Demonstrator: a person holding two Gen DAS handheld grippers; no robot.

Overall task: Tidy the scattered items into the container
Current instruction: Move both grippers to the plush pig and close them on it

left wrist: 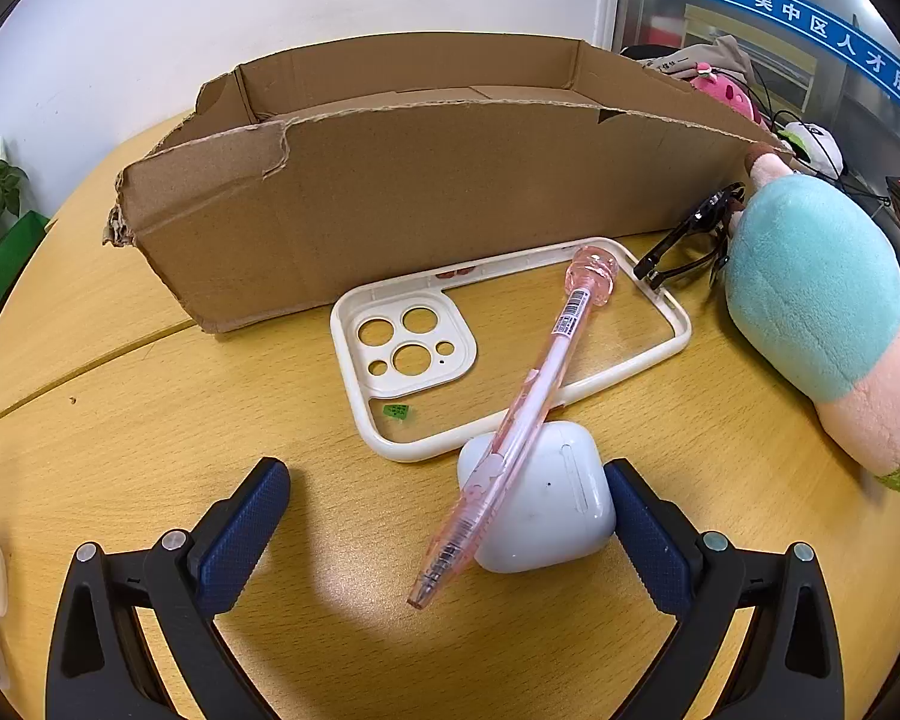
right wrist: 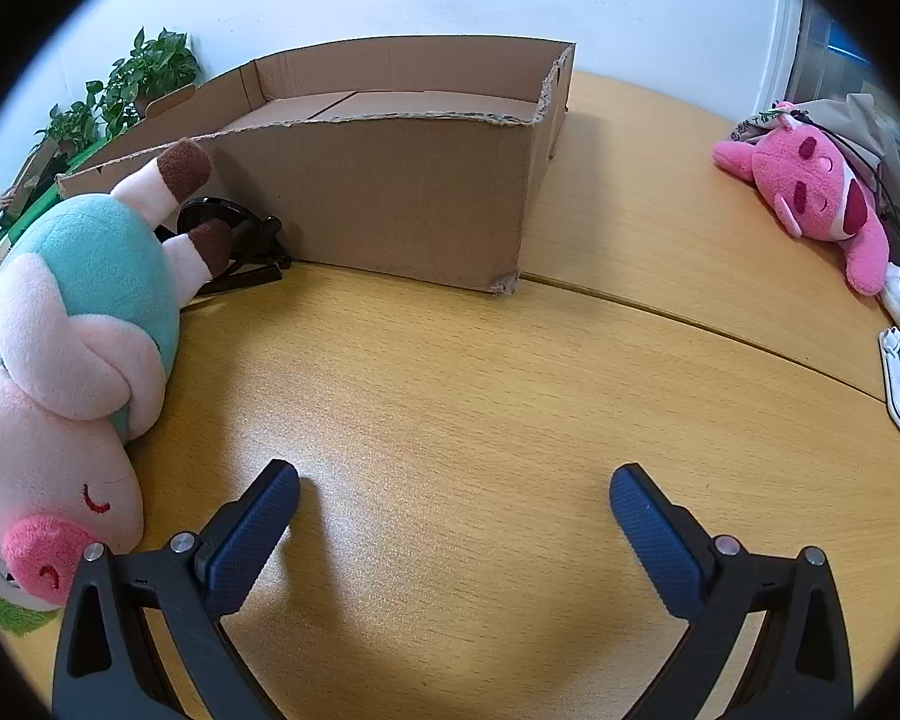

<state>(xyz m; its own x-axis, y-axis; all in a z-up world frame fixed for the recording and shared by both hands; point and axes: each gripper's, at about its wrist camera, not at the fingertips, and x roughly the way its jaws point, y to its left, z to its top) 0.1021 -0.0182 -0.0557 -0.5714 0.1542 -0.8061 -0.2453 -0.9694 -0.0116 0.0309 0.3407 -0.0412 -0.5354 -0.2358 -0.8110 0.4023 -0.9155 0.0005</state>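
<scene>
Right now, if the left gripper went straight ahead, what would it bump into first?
Probably the pink pen, which lies across the white earbud case between the open left gripper fingers. Farther on come the phone case and cardboard box.

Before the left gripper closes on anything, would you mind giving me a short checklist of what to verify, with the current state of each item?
1. Left gripper open: ok, jaws spread wide.
2. Earbud case between the jaws: ok, close to the right-hand pad.
3. Case free to lift alone: not ok, the pink pen lies across it and the phone case.
4. Cardboard box open and has room: ok, floor visible and bare.
5. Right gripper out of the way: ok, open over bare table.
6. Sunglasses reachable: cannot tell, wedged between the box and the plush pig.
</scene>
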